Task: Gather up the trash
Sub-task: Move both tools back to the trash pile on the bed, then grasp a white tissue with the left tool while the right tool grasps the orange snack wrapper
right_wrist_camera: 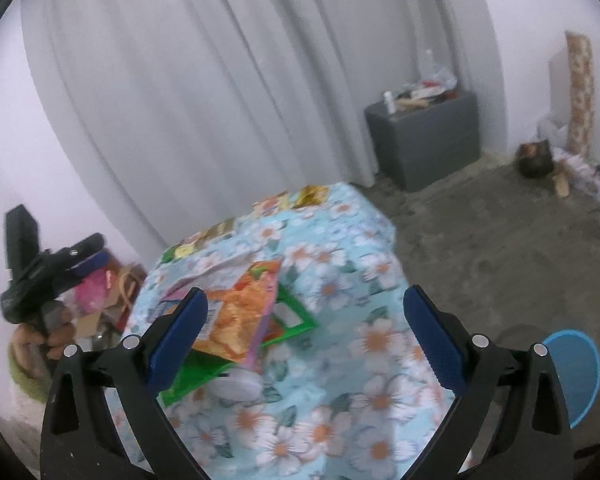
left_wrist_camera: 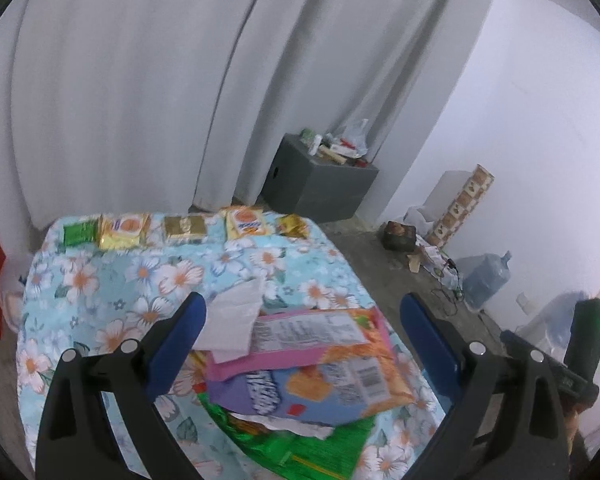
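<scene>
A heap of empty wrappers [left_wrist_camera: 300, 364] lies on the near part of a table with a floral cloth [left_wrist_camera: 100, 280]: white paper [left_wrist_camera: 236, 320], a pink packet, an orange snack bag [left_wrist_camera: 360, 372], a purple-blue bag and a green bag [left_wrist_camera: 312, 452]. My left gripper [left_wrist_camera: 302, 332] hovers open above the heap, holding nothing. In the right wrist view the same heap [right_wrist_camera: 240, 320] sits left of centre, and my right gripper [right_wrist_camera: 306, 328] is open over the cloth [right_wrist_camera: 340, 400] beside it. The left gripper [right_wrist_camera: 76, 264] shows at the far left, held by a hand.
A row of sealed snack packs [left_wrist_camera: 188, 230] lines the table's far edge. A grey cabinet [left_wrist_camera: 320, 184] with clutter stands by the curtain. A water jug [left_wrist_camera: 486, 280] and cables lie on the floor at the right. A blue round bin [right_wrist_camera: 576, 372] sits low right.
</scene>
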